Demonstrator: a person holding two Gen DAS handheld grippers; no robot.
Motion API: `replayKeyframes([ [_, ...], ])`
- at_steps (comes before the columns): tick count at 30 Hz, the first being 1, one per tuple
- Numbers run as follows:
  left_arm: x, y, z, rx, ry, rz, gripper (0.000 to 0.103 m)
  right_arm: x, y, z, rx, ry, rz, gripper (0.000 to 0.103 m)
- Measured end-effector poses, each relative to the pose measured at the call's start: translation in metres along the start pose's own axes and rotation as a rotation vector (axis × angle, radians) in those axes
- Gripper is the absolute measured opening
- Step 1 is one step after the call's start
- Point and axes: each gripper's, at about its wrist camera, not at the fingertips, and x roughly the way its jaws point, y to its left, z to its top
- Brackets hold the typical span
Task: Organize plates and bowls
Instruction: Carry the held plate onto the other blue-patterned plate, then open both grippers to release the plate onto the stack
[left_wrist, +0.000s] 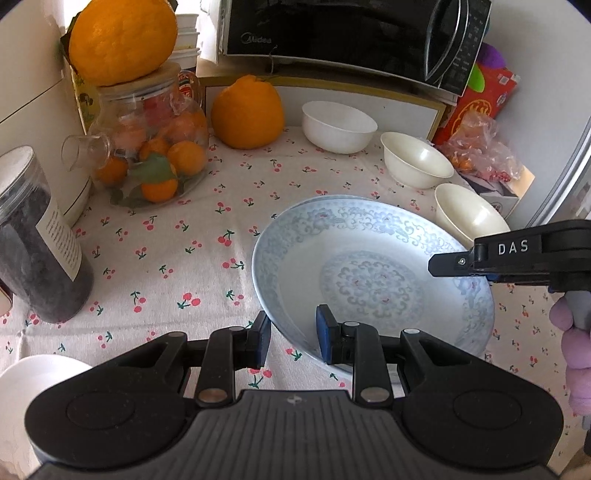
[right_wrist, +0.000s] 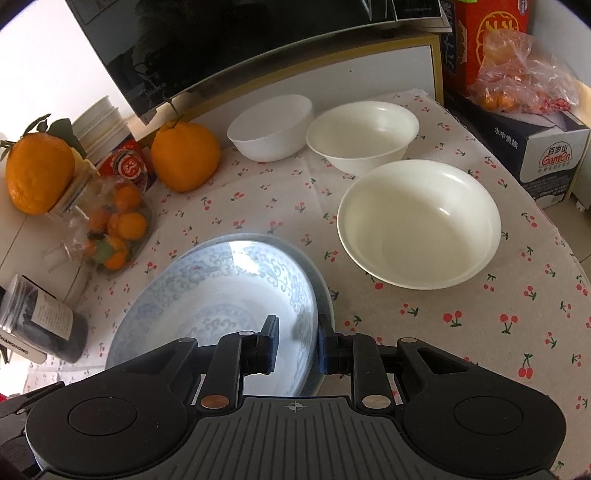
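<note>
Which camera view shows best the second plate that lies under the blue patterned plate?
The right wrist view: the lower plate shows as a grey-blue rim beside the blue patterned plate. In the left wrist view only a thin edge of it peeks out at the far side.

Both wrist views look steeply down, close over the plate, from its opposite rims, sharing plate and bowls.

Bare worktop lies open at centre left of the left view; jars crowd upper left, three bowls line the upper right.
</note>
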Motion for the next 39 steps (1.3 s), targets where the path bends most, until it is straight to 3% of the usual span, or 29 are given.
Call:
replayKeyframes([
  [13,0.004,-0.017,-0.005,0.146,-0.001,0.097,0.023,-0.006,0.011,0.0,-0.097,-0.036,-0.061,0.021],
  [23,0.005,-0.017,-0.004,0.142,0.005,0.098,0.024,-0.004,0.028,-0.007,-0.228,-0.041,-0.148,0.023],
  [26,0.003,-0.016,-0.003,0.131,0.004,0.076,0.028,0.003,0.036,-0.011,-0.311,-0.025,-0.21,0.024],
  [30,0.003,-0.017,-0.004,0.141,0.016,0.073,0.03,0.005,0.04,-0.013,-0.343,-0.027,-0.221,0.025],
  [34,0.002,-0.019,-0.004,0.146,0.018,0.072,0.035,0.004,0.037,-0.011,-0.318,-0.023,-0.194,0.032],
  [38,-0.001,-0.018,-0.004,0.141,0.017,0.072,0.049,0.001,0.038,-0.012,-0.317,-0.033,-0.184,0.055],
  [39,-0.002,-0.018,-0.004,0.139,0.018,0.072,0.053,0.0,0.038,-0.012,-0.317,-0.037,-0.181,0.056],
])
